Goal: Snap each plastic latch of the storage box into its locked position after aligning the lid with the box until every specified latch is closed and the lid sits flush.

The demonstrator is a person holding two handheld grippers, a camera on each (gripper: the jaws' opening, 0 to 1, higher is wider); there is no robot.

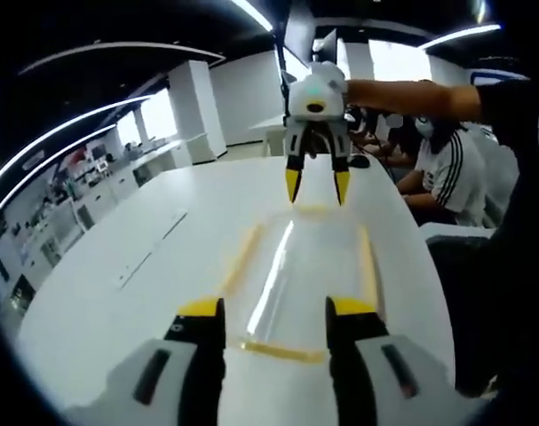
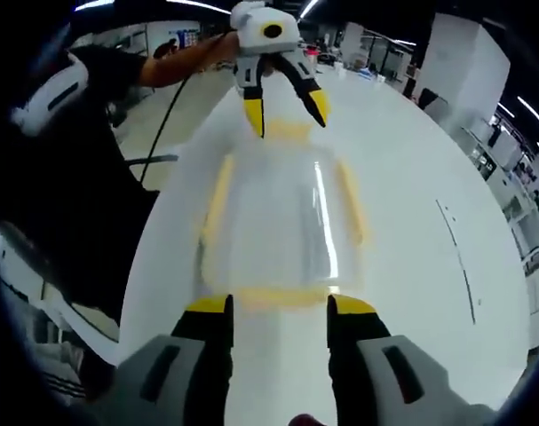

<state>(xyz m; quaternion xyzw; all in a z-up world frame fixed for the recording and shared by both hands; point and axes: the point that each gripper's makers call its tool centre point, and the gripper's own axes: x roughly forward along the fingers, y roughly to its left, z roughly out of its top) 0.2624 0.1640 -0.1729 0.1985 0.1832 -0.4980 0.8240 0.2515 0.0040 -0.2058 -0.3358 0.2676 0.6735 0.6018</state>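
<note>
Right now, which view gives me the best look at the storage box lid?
The right gripper view: the lid sits near centre, its clear top and yellow edges showing on all four sides. In the left gripper view the lid is paler against the white table, its outline fainter.

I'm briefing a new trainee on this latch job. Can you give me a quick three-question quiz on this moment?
1. True or false: the left gripper is shut on a latch.
2. The box lies: A) between the two grippers, B) on the floor, C) on a chair.
3. What colour are the latches?

Key: 1 false, its jaws are open; 2 A, the right gripper faces the left across it; 3 yellow.
</note>
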